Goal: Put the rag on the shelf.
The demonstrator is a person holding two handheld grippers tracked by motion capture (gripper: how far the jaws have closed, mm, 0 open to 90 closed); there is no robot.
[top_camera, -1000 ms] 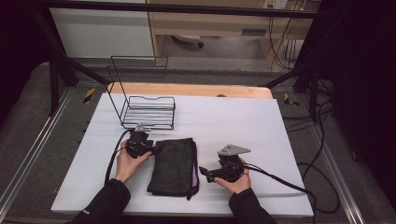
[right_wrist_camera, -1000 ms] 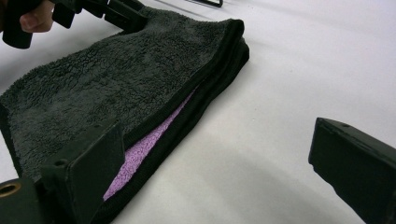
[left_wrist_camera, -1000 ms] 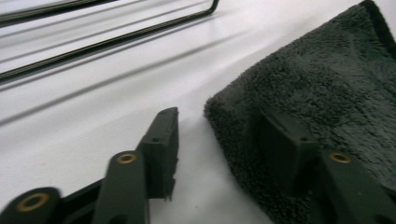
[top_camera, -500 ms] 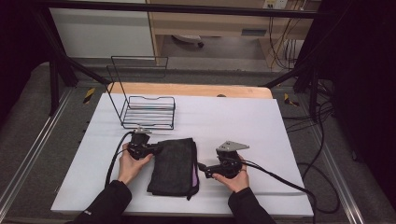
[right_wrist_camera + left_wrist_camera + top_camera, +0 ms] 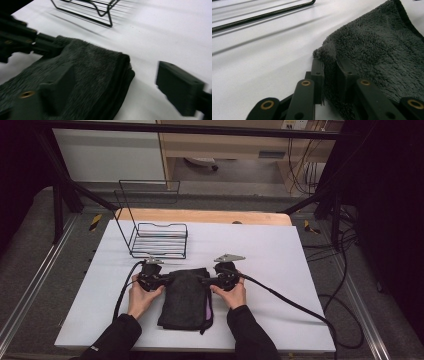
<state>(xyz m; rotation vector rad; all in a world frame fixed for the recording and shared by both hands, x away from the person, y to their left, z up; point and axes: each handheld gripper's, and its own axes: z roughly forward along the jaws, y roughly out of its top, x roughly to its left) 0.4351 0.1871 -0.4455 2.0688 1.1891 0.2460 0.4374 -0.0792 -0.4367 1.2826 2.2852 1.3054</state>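
The towel (image 5: 186, 295) is dark, fluffy cloth with a rough, matt pile. Beside it, the table (image 5: 280, 270) has a smooth, matt white top. The rack (image 5: 160, 240) behind the towel is thin black wire. The gripper jaws look like matt black plastic.

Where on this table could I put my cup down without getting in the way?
The right half of the white table, beyond the right gripper, lies bare, apart from its cable. So does the left strip beside the wire rack. The near middle is crowded: both grippers meet at the dark towel.
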